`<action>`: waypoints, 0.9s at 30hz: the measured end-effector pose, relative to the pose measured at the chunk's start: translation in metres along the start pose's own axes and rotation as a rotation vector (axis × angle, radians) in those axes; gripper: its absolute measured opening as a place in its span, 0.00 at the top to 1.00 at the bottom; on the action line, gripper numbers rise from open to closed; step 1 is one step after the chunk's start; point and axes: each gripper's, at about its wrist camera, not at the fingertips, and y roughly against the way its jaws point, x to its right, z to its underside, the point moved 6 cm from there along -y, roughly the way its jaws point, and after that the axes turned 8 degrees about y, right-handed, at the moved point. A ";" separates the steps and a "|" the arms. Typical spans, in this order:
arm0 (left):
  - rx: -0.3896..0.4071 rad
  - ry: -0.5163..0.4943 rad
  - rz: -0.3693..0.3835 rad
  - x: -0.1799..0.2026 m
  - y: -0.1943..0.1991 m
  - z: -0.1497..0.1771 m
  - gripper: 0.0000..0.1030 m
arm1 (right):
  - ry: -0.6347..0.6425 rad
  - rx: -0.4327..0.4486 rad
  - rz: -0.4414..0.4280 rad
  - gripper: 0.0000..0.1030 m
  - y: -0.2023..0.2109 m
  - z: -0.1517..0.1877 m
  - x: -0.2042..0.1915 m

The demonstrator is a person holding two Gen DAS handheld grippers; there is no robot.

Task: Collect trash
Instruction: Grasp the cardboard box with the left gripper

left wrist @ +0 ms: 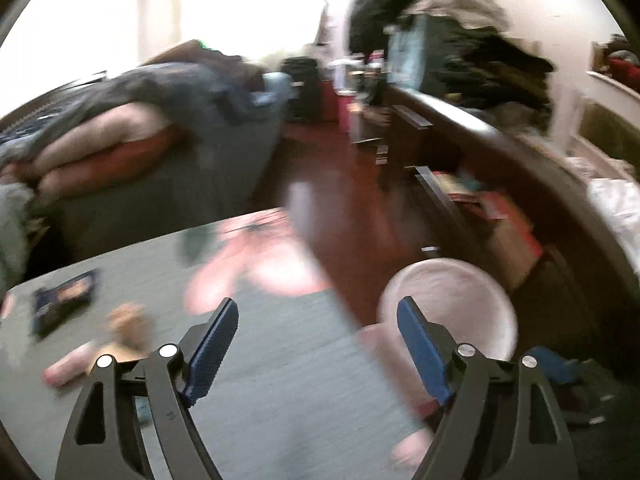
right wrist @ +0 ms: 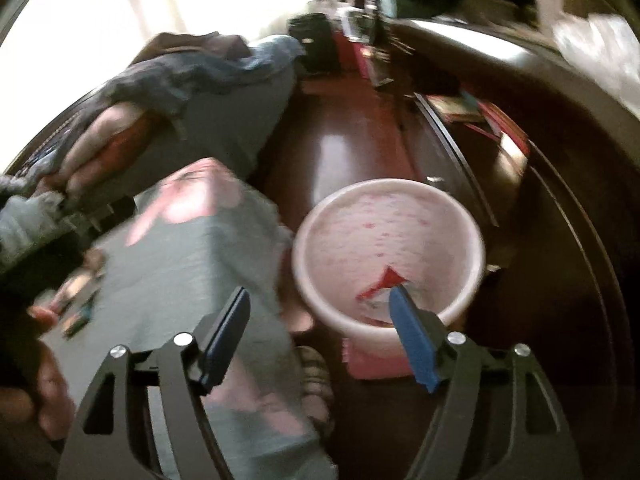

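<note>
Both views are blurred by motion. A pink bin [right wrist: 340, 236] stands on the dark red floor right of the grey-clothed table [right wrist: 180, 264]; a red wrapper [right wrist: 384, 282] lies inside it. The bin also shows in the left wrist view [left wrist: 448, 300]. My right gripper [right wrist: 320, 304] is open and empty, above the gap between table edge and bin. My left gripper [left wrist: 318, 314] is open and empty over the table's right part [left wrist: 280, 360]. On the table lie a dark blue wrapper [left wrist: 64, 300], a brown crumpled piece [left wrist: 128, 320] and a pink item [left wrist: 66, 368].
A bed with piled clothes [left wrist: 132, 128] lies behind the table. A dark wooden dresser [left wrist: 500, 168] with open shelves runs along the right. A sandalled foot [right wrist: 316, 376] is on the floor beside the bin. Small wrappers [right wrist: 76, 300] lie at the table's left.
</note>
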 end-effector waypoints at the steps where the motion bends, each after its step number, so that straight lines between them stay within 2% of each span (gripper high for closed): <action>1: -0.003 0.015 -0.034 -0.013 0.003 0.003 0.20 | 0.023 0.003 -0.021 0.27 0.004 -0.001 -0.013; 3: -0.022 0.059 -0.098 -0.045 0.007 0.009 0.19 | 0.059 0.004 -0.054 0.26 0.008 -0.002 -0.035; 6: -0.045 0.110 -0.147 -0.089 0.012 0.017 0.20 | 0.118 0.007 -0.116 0.24 0.015 -0.001 -0.071; 12: -0.126 0.143 -0.142 -0.138 -0.002 0.031 0.20 | 0.190 -0.008 -0.173 0.24 0.017 0.004 -0.115; 16: -0.150 0.114 -0.146 -0.146 -0.019 0.034 0.20 | 0.213 -0.013 -0.194 0.24 0.016 0.006 -0.133; 19: -0.158 0.097 -0.143 -0.147 -0.032 0.035 0.25 | 0.227 -0.014 -0.198 0.24 0.016 0.005 -0.140; 20: -0.163 0.094 -0.142 -0.147 -0.034 0.035 0.31 | 0.231 -0.015 -0.198 0.24 0.015 0.005 -0.143; 21: -0.176 0.093 -0.139 -0.148 -0.039 0.036 0.42 | 0.235 -0.015 -0.199 0.24 0.015 0.004 -0.145; 22: -0.186 0.097 -0.135 -0.149 -0.042 0.037 0.47 | 0.237 -0.015 -0.198 0.24 0.015 0.004 -0.147; 27: -0.144 0.133 -0.124 -0.159 -0.032 0.035 0.48 | 0.247 -0.014 -0.191 0.24 0.012 -0.001 -0.155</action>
